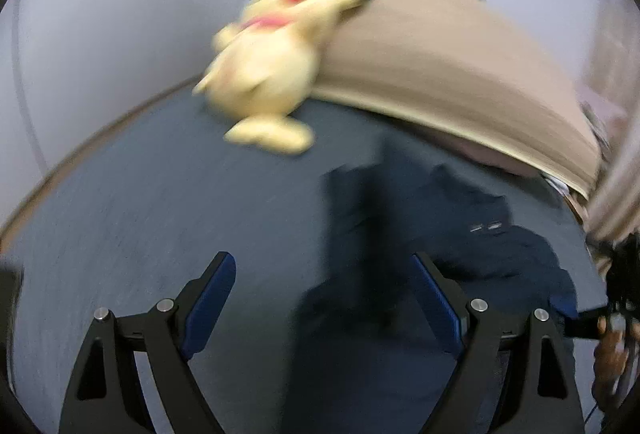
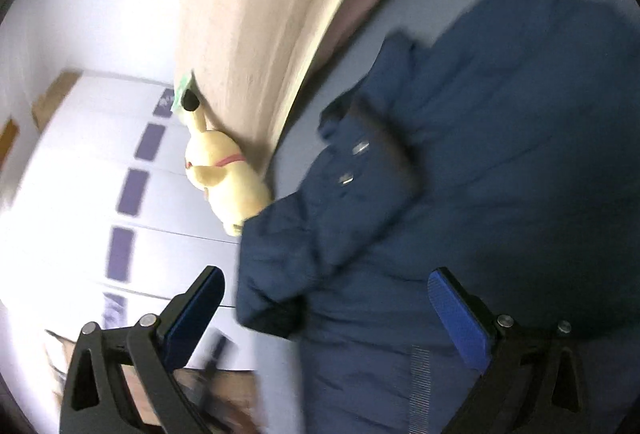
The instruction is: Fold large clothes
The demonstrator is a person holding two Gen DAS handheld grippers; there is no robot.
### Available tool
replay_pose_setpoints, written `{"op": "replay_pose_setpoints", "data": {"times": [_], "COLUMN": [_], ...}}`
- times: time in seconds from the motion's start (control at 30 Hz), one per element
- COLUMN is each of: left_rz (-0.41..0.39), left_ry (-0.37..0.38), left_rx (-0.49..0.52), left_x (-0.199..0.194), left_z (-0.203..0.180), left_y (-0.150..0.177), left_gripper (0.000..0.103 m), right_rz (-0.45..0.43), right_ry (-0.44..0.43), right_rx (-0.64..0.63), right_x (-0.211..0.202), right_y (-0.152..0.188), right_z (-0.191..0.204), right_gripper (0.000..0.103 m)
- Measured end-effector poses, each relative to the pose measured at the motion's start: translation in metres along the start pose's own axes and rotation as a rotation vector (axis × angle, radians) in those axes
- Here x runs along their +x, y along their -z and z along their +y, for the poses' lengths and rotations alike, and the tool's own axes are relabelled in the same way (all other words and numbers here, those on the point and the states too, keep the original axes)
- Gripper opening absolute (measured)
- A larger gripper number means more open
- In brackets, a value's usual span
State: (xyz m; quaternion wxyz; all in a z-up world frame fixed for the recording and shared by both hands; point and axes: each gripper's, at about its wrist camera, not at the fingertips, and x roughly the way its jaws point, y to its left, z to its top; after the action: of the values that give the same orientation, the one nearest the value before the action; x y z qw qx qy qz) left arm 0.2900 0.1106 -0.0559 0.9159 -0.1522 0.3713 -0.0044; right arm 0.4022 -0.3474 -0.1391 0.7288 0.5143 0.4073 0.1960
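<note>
The left tongs (image 1: pixel 324 274) stand released over the blue bed (image 1: pixel 160 214), the navy jacket (image 1: pixel 460 234) lying just ahead and rightward. The right tongs (image 2: pixel 326 290) gape too, jacket (image 2: pixel 480 154) bunched between and beyond them, ungripped.

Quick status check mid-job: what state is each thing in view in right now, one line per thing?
Left gripper: open, nothing between its fingers.
Right gripper: open, jacket fabric lies between its fingers, not pinched.
Navy jacket: crumpled on the blue bed cover, not yet folded, two snaps showing.
Plush toy: lying against the beige pillow.
Beige pillow: resting at the bed's far edge.
</note>
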Motion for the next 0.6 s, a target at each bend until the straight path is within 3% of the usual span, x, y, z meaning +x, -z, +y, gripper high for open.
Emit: {"op": "replay_pose_setpoints", "data": {"times": [0.17, 0.3, 0.33, 0.37, 0.43, 0.6], "left_rz": [0.015, -0.001, -0.002, 0.000, 0.001, -0.019], "left_ry": [-0.035, -0.042, -0.041, -0.037, -0.031, 0.005], "left_rx": [-0.107, -0.135, -0.140, -0.143, -0.143, -0.131], "left_x": [-0.003, -0.011, -0.012, -0.012, -0.012, -0.019], "left_z": [0.060, 0.082, 0.085, 0.087, 0.086, 0.069], "left_y": [0.015, 0.016, 0.017, 0.017, 0.016, 0.009], "left_gripper": [0.088, 0.088, 0.088, 0.088, 0.088, 0.088], "right_rz": [0.042, -0.013, -0.032, -0.038, -0.041, -0.184], "right_ry": [0.000, 0.058, 0.097, 0.143, 0.219, 0.337], "right_rx": [0.106, 0.157, 0.145, 0.110, 0.029, -0.400], "right_x": [0.084, 0.109, 0.111, 0.114, 0.113, 0.064], "right_y": [0.002, 0.000, -0.001, -0.003, -0.005, 0.016], "right_z": [0.000, -0.010, -0.008, -0.003, 0.012, 0.109], "right_gripper": [0.100, 0.093, 0.070, 0.018, 0.012, 0.012]}}
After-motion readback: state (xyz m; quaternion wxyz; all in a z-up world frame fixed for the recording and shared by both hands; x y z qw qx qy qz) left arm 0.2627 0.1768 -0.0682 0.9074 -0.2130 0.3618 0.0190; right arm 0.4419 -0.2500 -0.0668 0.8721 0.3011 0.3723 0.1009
